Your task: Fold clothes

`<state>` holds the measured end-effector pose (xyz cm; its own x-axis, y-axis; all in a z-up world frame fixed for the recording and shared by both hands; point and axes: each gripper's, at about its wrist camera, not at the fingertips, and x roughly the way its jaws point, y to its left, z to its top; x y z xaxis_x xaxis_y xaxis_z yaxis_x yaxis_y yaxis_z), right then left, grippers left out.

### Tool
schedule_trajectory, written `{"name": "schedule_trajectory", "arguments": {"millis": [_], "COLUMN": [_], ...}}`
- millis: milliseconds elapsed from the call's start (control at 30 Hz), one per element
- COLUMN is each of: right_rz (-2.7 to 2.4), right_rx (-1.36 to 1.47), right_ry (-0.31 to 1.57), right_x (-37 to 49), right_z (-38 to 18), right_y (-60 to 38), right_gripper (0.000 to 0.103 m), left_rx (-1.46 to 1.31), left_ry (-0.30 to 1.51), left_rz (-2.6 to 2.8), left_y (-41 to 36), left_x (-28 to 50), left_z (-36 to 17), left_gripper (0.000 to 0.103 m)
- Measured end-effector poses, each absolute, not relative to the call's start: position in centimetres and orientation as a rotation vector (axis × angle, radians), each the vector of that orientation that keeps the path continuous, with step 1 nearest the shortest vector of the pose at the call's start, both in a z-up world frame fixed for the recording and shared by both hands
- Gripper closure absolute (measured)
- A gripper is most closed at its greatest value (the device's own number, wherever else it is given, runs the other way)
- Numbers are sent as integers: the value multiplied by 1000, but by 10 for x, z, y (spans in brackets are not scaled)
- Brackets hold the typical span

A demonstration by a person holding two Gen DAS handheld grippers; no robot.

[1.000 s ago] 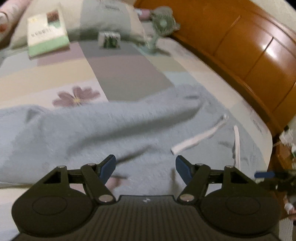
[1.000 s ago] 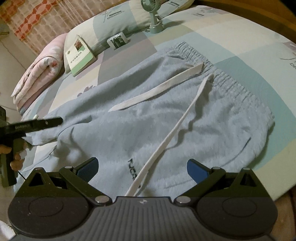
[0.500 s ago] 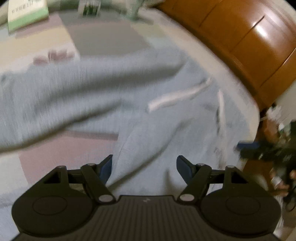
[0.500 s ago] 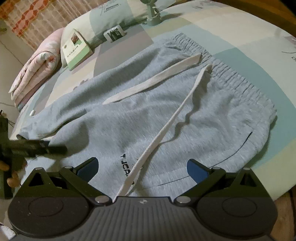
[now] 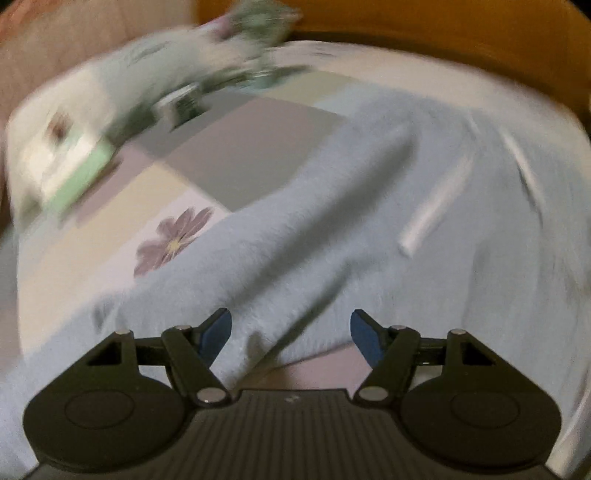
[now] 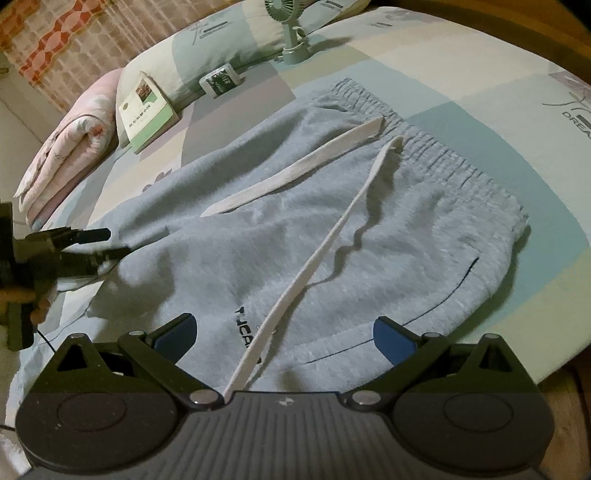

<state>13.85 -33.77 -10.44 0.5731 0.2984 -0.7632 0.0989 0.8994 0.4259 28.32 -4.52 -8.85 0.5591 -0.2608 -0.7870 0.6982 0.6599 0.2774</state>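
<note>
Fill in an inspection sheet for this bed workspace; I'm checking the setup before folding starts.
Surface: patchwork bedsheet, flower print.
Job's things: grey sweatpants lying flat, white drawstrings loose across them.
Clutter: book, small box, mini fan, pillow, folded pink quilt.
Grippers: left claw over a trouser leg, jaws closing, pads not pressing cloth; right claw open above the hip area.
Cables: thin dark cord below the left claw.
Surroundings: wooden headboard, patterned curtain.
</note>
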Motion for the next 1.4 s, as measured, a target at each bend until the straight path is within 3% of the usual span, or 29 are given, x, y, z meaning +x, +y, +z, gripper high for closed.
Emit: {"name": "schedule_trajectory", "arguments": {"millis": [200,267,533,767,1067,1400], "right_rz": [131,133,144,214,239,339], "right_rx": [447,437,369,240,206,57], "right_ry": [981,984,946,832,872,838], "right_x": [146,148,170,224,345,414], "right_z": [-108,-107,-97,-74,-93,-99], "right_y": [-333,-332,-340,-378,-426,-397], "right_gripper": [0,0,0,1,27,30], "left_rx": [839,835,627,613,409,328], "left_ry": [685,654,565,583,652,738], "left_rz": [-726,-715,-485,-480,-575,-600], "left_y": [-74,-80,-76,-71,-55,-74], "left_x": [279,288,329,317,298,286], "left_z": [-118,-118,-102,-107,-68,-81], "left_gripper": [32,28,30,33,32,34]}}
